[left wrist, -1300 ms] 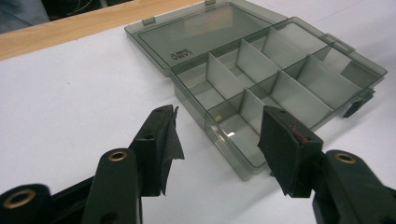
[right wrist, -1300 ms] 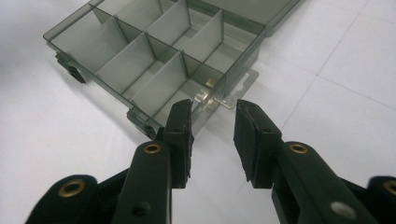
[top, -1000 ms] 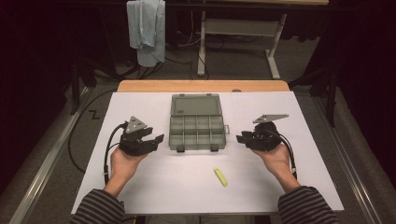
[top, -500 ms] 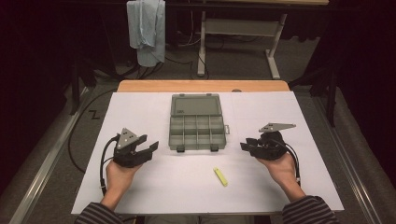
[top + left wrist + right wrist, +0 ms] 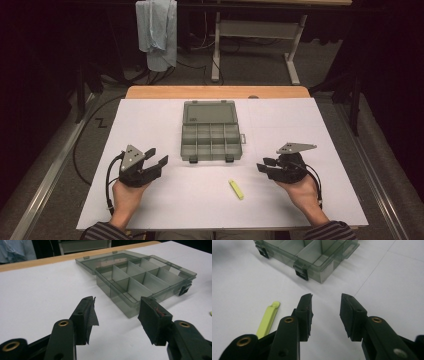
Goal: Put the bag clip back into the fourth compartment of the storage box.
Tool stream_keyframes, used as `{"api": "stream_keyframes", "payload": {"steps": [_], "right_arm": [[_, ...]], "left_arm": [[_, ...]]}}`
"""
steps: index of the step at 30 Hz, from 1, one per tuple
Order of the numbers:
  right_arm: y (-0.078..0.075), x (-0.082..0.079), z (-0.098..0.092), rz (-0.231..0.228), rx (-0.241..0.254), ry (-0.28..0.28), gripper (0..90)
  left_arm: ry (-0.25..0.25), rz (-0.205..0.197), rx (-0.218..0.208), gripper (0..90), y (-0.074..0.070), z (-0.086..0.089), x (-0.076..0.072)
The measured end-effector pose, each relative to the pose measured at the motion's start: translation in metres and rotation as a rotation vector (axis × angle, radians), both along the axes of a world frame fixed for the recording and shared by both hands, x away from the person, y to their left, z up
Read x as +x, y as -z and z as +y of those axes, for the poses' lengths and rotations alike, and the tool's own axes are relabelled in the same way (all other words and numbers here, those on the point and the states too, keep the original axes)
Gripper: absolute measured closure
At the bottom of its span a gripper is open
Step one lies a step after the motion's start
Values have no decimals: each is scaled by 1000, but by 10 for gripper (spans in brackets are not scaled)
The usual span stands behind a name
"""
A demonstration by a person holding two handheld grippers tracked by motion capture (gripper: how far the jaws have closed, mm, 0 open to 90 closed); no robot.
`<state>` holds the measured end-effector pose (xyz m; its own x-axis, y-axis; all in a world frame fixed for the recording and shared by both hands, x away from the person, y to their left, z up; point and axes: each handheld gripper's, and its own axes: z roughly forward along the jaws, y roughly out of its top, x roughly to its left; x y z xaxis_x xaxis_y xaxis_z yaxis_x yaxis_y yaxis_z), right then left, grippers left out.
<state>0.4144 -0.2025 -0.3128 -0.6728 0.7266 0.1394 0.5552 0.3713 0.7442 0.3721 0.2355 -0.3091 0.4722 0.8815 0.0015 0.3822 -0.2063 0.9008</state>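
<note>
A grey translucent plastic compartment box (image 5: 210,141) lies open at the centre of the high view on the white-covered bench (image 5: 150,120), its flat lid (image 5: 209,112) folded back toward the top of the frame and two black latches on its near edge. Its divided cells look empty in both gripper views. Below and slightly right of the box, well apart from it, a small yellow-green plastic strip (image 5: 236,189) lies flat on the white sheet.

The left hand-held gripper (image 5: 156,159) sits in the lower left of the high view, held in the person's left hand (image 5: 126,192), pointing toward the box's near left corner. Its jaws stand wide apart with nothing between them; in the left gripper view the box (image 5: 140,280) fills the upper right beyond the black pads (image 5: 88,315).

The right hand-held gripper (image 5: 264,165) is in the lower right of the high view, held in the right hand (image 5: 300,187), pointing left toward the strip. Its jaws have just been opening and stand moderately apart, empty, with bare white sheet between them. In the right gripper view the strip (image 5: 268,318) lies at lower left just beside the left jaw, and the latched box edge (image 5: 312,257) runs across the top.
</note>
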Motion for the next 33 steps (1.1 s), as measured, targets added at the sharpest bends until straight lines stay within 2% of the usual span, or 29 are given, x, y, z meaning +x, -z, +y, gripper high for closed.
{"api": "stream_keyframes", "payload": {"steps": [8,11,17,21,25,33], "right_arm": [[9,-8,2,21,-2,-18,641],[9,-11,6,34,-21,-37,648],[9,-15,18,50,-54,-86,649],[11,-14,28,80,-83,-119,651],[12,-17,43,96,-111,-161,651],[15,-18,57,129,-152,-185,657]], "left_arm": [[-17,-1,6,459,5,5,-3],[-18,12,1,459,8,6,-1],[-16,12,6,458,10,6,-2],[-11,28,9,458,12,5,0],[-7,26,5,458,12,5,-1],[1,35,19,454,14,3,0]]}}
